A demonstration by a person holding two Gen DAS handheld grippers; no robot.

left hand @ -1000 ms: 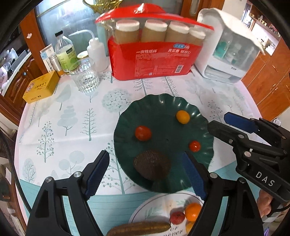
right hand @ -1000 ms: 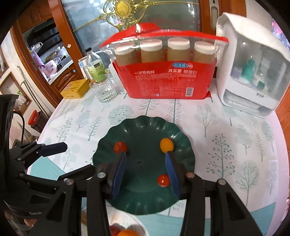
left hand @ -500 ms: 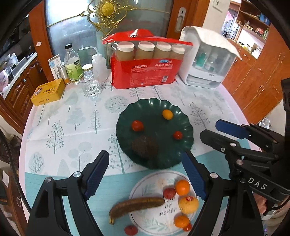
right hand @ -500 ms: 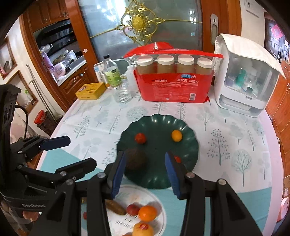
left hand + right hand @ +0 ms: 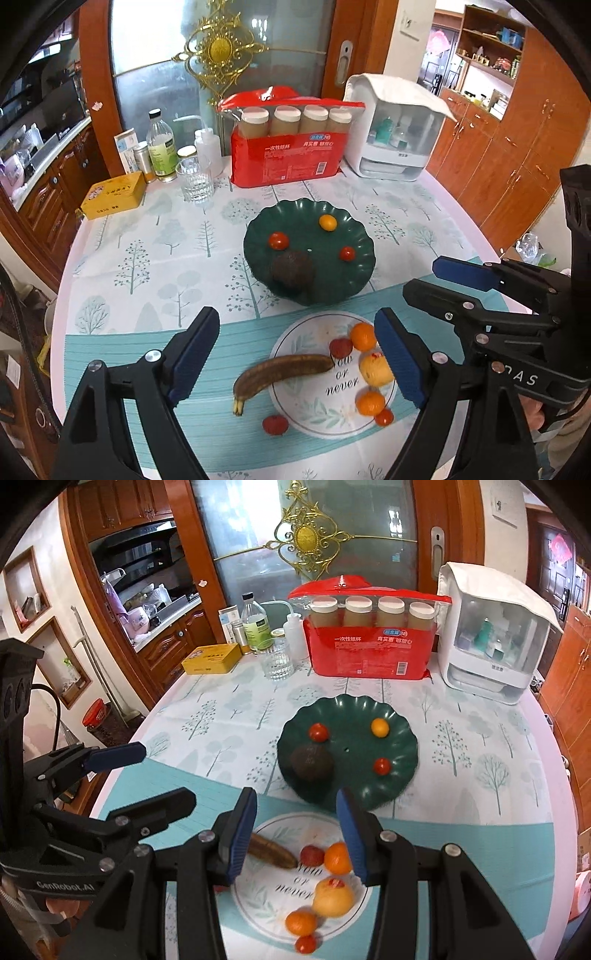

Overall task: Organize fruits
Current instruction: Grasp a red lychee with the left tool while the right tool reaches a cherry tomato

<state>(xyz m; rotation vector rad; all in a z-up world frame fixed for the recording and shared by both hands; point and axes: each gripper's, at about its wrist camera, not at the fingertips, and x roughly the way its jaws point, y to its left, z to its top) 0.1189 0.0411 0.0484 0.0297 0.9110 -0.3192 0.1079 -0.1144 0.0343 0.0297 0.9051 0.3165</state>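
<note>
A dark green plate (image 5: 310, 229) (image 5: 347, 775) holds a dark avocado (image 5: 291, 273) (image 5: 312, 762), two red tomatoes and a small yellow fruit (image 5: 327, 222). Nearer me, a white plate (image 5: 314, 406) (image 5: 258, 897) carries a brown banana (image 5: 282, 371), two oranges, a yellow fruit (image 5: 332, 897) and small red fruits. One red fruit (image 5: 275, 424) lies on the cloth beside it. My left gripper (image 5: 295, 350) (image 5: 166, 775) hovers above the white plate, its jaws opening with nothing between them. My right gripper (image 5: 297, 823) (image 5: 421, 276) hangs beside it, open and empty.
At the back of the table stand a red pack of paper cups (image 5: 291, 147), a white covered box (image 5: 395, 140), a glass (image 5: 194, 181), bottles (image 5: 160, 147) and a yellow tin (image 5: 114, 195). Wooden cabinets line both sides.
Both grippers have drawn back and risen from over the green plate, bringing the white plate and its fruits into view. The left jaws have spread slightly wider.
</note>
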